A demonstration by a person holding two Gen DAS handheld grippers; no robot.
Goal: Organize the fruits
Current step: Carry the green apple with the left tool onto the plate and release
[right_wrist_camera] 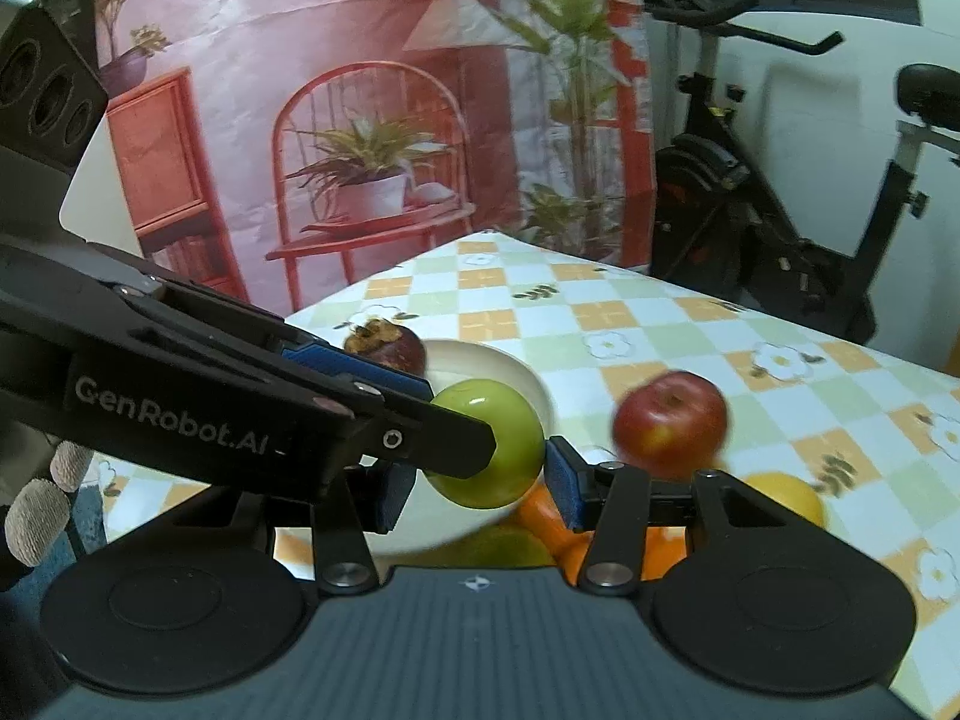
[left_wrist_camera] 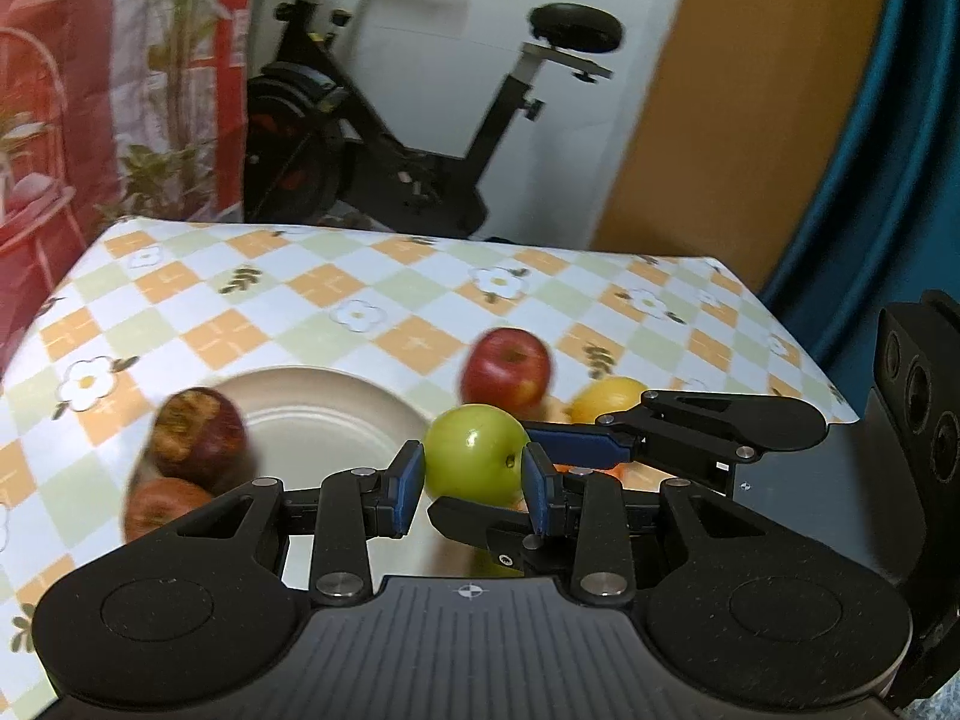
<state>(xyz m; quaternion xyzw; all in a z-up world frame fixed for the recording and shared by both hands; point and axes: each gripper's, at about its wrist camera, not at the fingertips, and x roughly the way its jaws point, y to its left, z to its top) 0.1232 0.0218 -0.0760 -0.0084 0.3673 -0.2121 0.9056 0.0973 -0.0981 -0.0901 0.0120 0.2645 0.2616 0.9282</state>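
My left claw (left_wrist_camera: pixel 474 483) and right claw (right_wrist_camera: pixel 480 489) both clench the round glossy green apple (left_wrist_camera: pixel 477 453) above the checked desk (left_wrist_camera: pixel 360 300), mid-carry I judge, needing next a steady swing over the cream ceramic plate (left_wrist_camera: pixel 336 414).
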